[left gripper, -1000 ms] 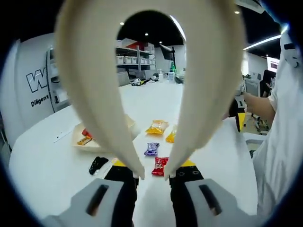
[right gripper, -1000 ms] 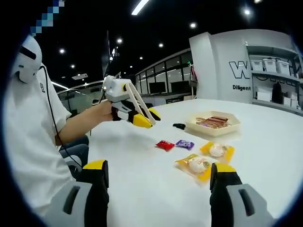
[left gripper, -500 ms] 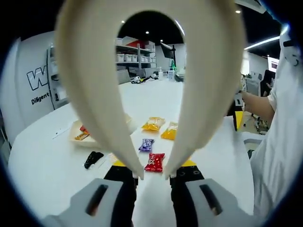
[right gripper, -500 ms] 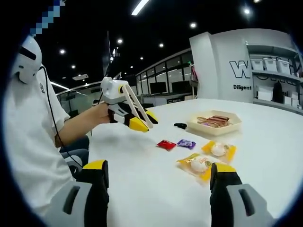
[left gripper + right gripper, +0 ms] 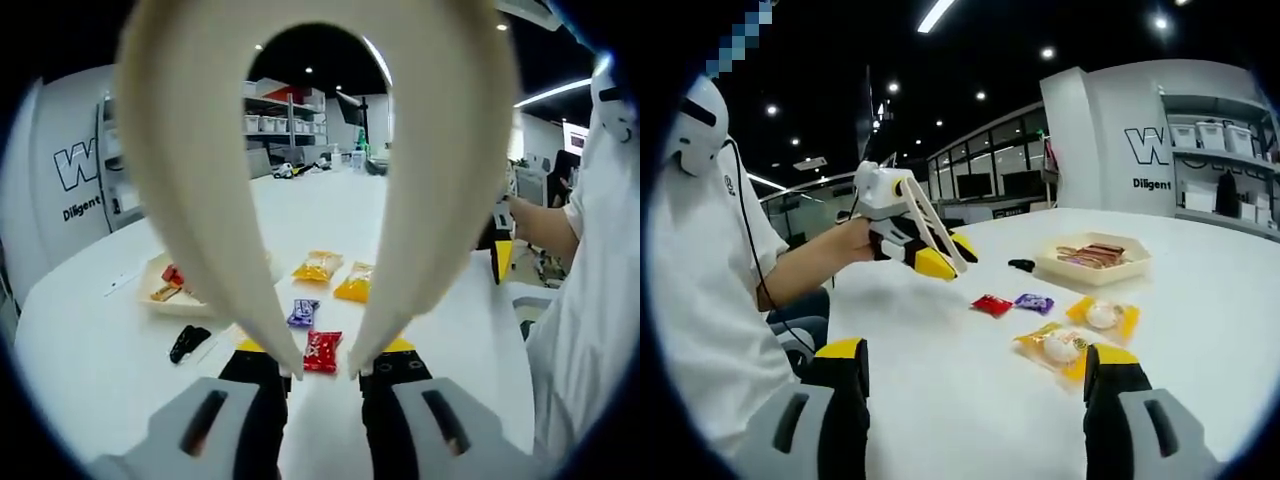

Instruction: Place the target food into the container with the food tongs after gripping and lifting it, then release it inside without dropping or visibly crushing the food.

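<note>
The left gripper [image 5: 940,262] holds a pair of cream food tongs [image 5: 320,180], its jaws clamped on the handle end so the two arms spread wide and loop over the left gripper view. The tong tips hang just above the white table [image 5: 90,360], apart from each other, with a red candy packet [image 5: 322,351] lying between them on the surface. Just beyond it sits a purple candy packet [image 5: 303,313], and farther off two yellow packets [image 5: 317,267] side by side. To the left is a shallow cream tray [image 5: 160,295] with a few wrapped snacks in it, and near it a small black object [image 5: 188,343].

The right gripper [image 5: 980,390] has its jaws spread wide and grips nothing; it hovers over the near table edge, with one yellow packet touching its right jaw in the picture. A person in white [image 5: 700,270] holds the left gripper.

The far wall carries a large "W" and the word "Diligent" [image 5: 1155,184]; the rest is cut off.
</note>
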